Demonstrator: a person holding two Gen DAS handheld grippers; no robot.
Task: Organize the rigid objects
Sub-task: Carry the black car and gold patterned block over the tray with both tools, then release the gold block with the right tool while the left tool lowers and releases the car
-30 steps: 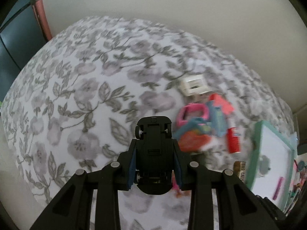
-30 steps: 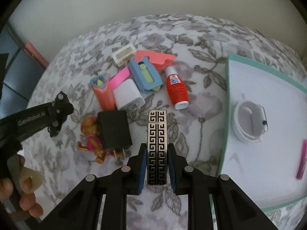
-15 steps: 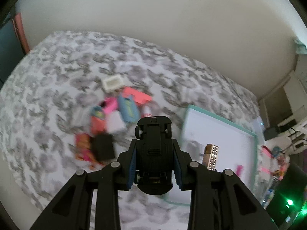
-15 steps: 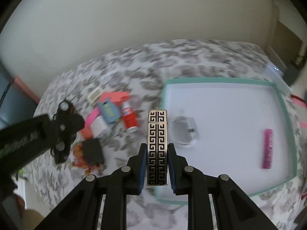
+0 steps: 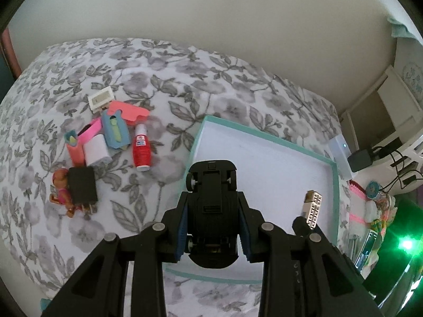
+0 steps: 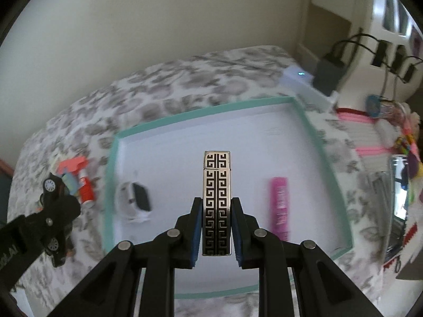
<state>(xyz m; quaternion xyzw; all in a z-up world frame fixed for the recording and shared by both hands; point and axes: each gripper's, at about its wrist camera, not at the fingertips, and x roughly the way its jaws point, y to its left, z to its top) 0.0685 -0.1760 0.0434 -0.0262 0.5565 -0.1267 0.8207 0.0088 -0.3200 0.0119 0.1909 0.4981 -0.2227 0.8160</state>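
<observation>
The left hand-held gripper [image 5: 212, 227] is clamped on a black toy car [image 5: 211, 185], the right one [image 6: 216, 227] on a patterned lighter [image 6: 216, 200], both above the tray [image 6: 314, 132]. Lower each onto bare tray floor, clear of the watch [image 6: 134, 198] and pink tube [image 6: 279, 200], before opening.

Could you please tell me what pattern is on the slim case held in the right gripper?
A black Greek-key maze on silver, clearest in the right wrist view: slim case.

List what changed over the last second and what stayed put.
Both grippers swung from above the toy pile to over the teal-rimmed tray. The left gripper still clamps the black toy car; the right gripper still holds the patterned lighter. Nothing was grasped or released; the pile lies unchanged.
</observation>
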